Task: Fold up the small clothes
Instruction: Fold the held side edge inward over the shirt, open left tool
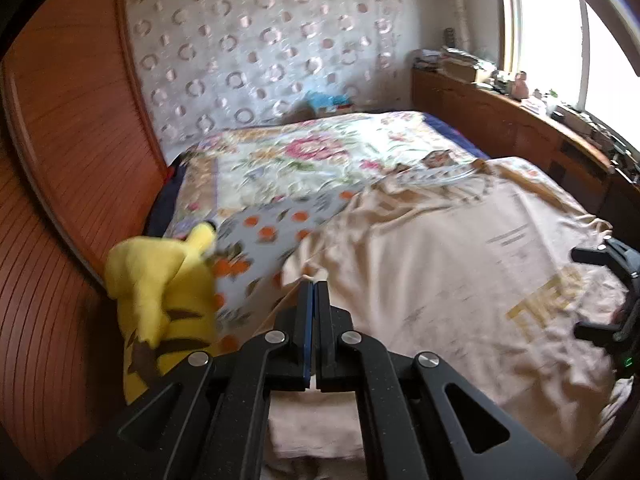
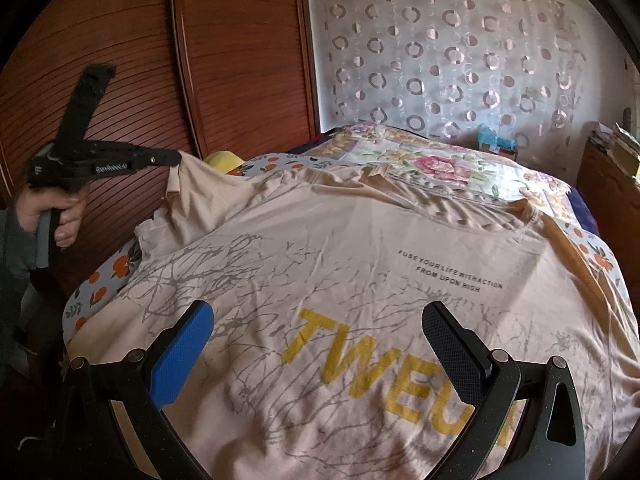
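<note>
A beige T-shirt with yellow letters and a grey branch print lies spread on the bed. My left gripper is shut on its left sleeve and holds that corner lifted off the bed. In the left wrist view its fingers are pressed together, with the shirt stretching away from the tips. My right gripper is open above the printed front of the shirt, with nothing between its fingers. It also shows at the right edge of the left wrist view.
A yellow plush toy sits at the bed's left edge, by the wooden slatted wardrobe doors. Under the shirt lie an orange-print sheet and a floral quilt. A cluttered wooden shelf runs along the right under the window.
</note>
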Available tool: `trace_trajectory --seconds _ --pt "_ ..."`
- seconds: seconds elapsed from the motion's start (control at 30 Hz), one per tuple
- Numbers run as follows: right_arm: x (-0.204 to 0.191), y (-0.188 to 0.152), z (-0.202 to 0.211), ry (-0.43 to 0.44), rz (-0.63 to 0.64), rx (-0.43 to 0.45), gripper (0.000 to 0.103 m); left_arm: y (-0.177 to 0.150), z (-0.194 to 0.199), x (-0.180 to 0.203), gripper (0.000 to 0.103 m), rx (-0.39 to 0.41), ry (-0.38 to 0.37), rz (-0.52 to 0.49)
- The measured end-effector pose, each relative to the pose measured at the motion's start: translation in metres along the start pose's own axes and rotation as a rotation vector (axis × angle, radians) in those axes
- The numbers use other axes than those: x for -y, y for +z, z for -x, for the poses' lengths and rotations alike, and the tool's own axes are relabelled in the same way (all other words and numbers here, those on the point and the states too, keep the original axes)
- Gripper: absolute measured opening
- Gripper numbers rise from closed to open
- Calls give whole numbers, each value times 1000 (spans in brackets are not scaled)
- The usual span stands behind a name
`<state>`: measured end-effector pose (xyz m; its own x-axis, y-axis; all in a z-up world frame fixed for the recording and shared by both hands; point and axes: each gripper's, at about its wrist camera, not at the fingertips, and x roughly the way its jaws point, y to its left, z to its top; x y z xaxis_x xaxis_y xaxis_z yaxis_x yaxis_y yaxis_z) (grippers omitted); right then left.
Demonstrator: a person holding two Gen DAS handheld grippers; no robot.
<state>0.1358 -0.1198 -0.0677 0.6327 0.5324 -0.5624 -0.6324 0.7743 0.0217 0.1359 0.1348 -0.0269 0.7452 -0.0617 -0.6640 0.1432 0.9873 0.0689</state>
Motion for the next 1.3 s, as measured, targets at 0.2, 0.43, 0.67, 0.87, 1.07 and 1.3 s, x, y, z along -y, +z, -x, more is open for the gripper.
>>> trace_trajectory --seconds 0.2,0.43,0.67,0.87,1.07,1.3 --pt "0 -6 2 -20 -25 12 103 26 1 47 1 12 -80 -56" --pt "-1 -16 2 -36 -54 11 103 36 -1 80 2 16 -143 -66" --pt "-5 -13 0 -35 -67 1 103 18 17 68 47 57 -131 -8" --pt "-7 1 -9 5 -36 -15 102 -20 23 35 77 44 -72 60" --pt "-19 25 -32 89 24 -41 79 -63 30 1 77 38 6 176" --pt "-44 45 -78 183 108 -116 54 -93 28 -20 77 14 42 227"
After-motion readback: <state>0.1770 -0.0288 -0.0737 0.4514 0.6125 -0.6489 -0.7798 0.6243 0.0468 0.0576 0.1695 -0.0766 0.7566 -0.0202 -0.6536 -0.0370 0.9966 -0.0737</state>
